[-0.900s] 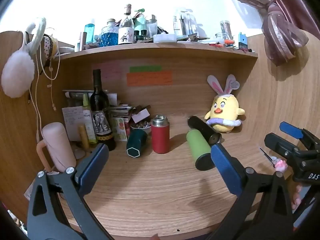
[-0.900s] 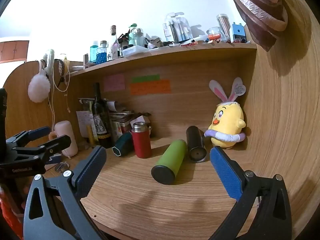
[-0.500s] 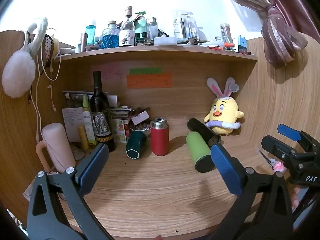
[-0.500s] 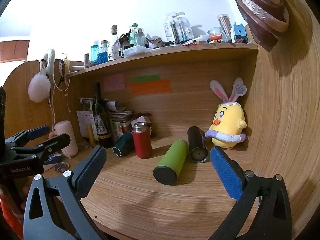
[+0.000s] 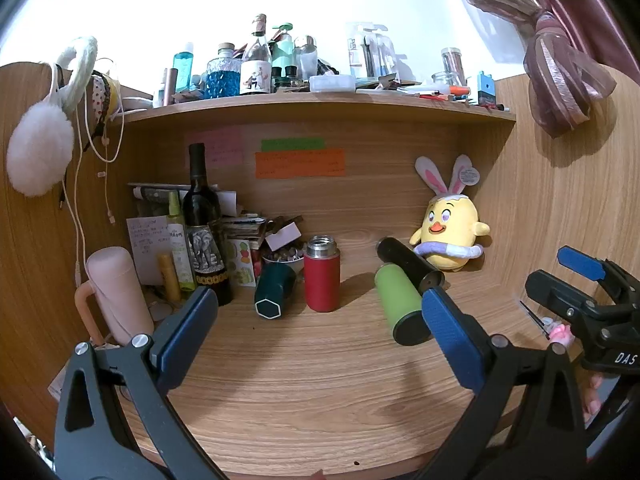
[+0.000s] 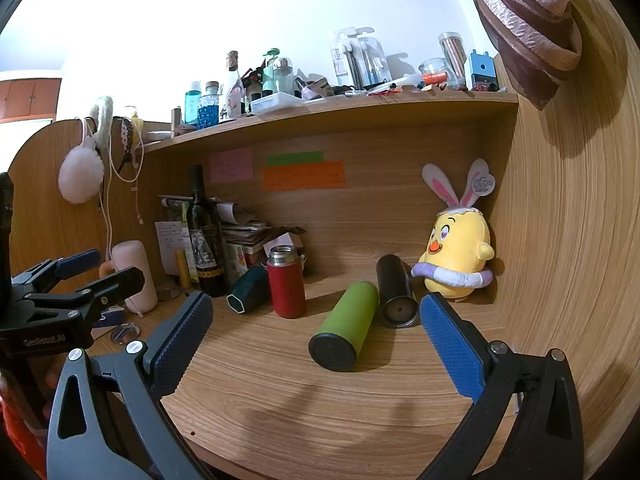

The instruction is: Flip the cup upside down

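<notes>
Grippers left (image 5: 318, 322) and right (image 6: 316, 322) both spread wide, holding nothing, above wooden desk (image 6: 320, 408); red cup (image 6: 285, 282) upright mid-desk, between tipped teal cup (image 6: 248, 290) and green cup (image 6: 346, 332) lying on its side.

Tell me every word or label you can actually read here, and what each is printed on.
"DAS": white letters, cut off at the frame edge, on the right gripper body, seen from the left wrist view.
Pale print on the left gripper body: too blurred to read.
Sticky notes, wine bottle label, plush chick ear tag: too small to read.
</notes>
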